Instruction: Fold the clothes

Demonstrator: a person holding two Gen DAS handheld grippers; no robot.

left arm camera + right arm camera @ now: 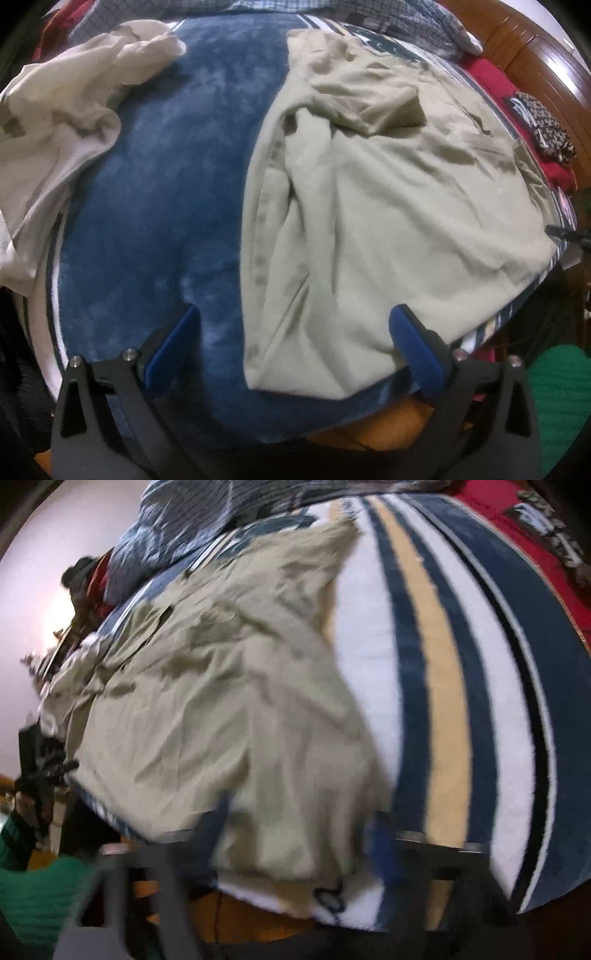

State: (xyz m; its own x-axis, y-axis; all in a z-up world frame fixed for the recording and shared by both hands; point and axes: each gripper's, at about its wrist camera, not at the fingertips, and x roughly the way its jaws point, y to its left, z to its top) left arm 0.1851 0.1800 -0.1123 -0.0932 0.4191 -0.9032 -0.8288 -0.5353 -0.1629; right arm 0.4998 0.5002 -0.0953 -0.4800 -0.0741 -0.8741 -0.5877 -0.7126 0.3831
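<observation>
Blanket: a blue plush blanket covers the surface; in the right wrist view its border shows white, navy and tan stripes. Its far end runs under other cloth and its near edge is cut off behind the grippers.

Khaki garment: a large, creased khaki garment lies spread on the right part of the blanket, a folded flap near its top. In the right wrist view the same garment is smeared by motion blur, so seams and pockets are hard to read. What kind of garment it is cannot be told for certain.

Pale garment: a crumpled cream garment sits at the blanket's left edge, well apart from the khaki one, partly cut off by the frame.

Checked cloth: grey-blue checked fabric is bunched at the far end, only partly in view.

Red cloth: a red patch with a patterned item on it lies at the far right, too distorted to identify.

Left gripper: the left gripper hangs with its blue-padded jaws spread wide, one over bare blanket, the other over the khaki garment's lower edge; nothing is gripped.

Right gripper: the right gripper is badly blurred; its jaws straddle the khaki garment's near corner, and whether the pads press the cloth cannot be told.

Green sleeve: a green knitted sleeve shows at the lower left, cut off.
</observation>
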